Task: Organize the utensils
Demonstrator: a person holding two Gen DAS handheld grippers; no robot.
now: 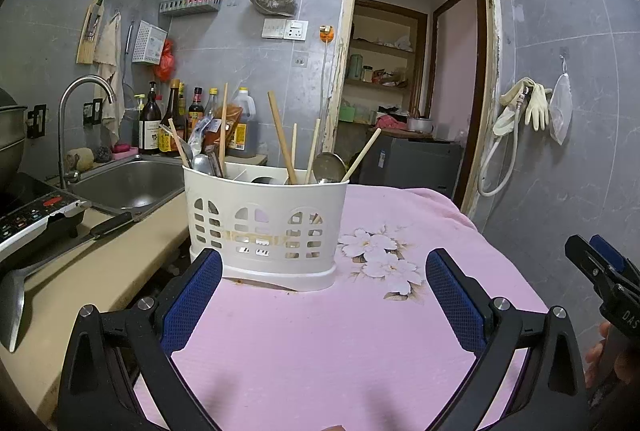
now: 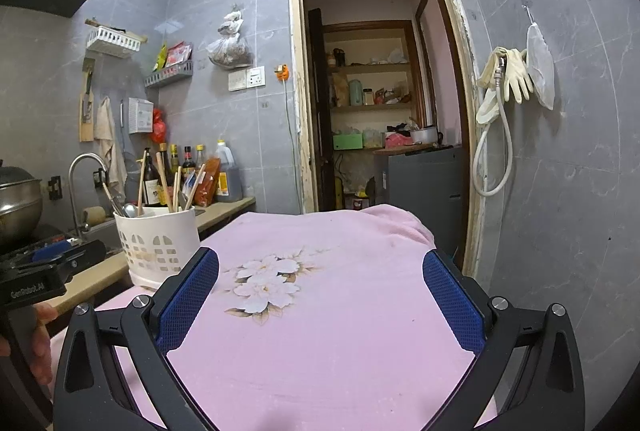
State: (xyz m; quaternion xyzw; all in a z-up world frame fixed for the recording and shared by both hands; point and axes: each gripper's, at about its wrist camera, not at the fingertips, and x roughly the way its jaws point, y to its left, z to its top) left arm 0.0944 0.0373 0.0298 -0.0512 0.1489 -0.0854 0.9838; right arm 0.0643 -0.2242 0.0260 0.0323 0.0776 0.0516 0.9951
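Observation:
A white slotted utensil holder [image 1: 266, 231] stands at the left edge of the pink flowered cloth [image 1: 320, 343]. It holds several wooden chopsticks [image 1: 282, 137] and metal spoons [image 1: 328, 167]. My left gripper [image 1: 324, 271] is open and empty, just in front of the holder. The holder also shows in the right wrist view [image 2: 158, 245], far left. My right gripper [image 2: 320, 271] is open and empty over the cloth [image 2: 340, 311], to the right of the holder. The right gripper's tip shows in the left wrist view [image 1: 600, 267].
A steel sink [image 1: 128, 183] with a tap [image 1: 80, 103] lies left of the holder. Sauce bottles [image 1: 176, 119] stand behind it. An induction cooker [image 1: 28, 215] and a black-handled spatula [image 1: 60, 251] lie on the beige counter. An open doorway [image 2: 380, 91] is behind the table.

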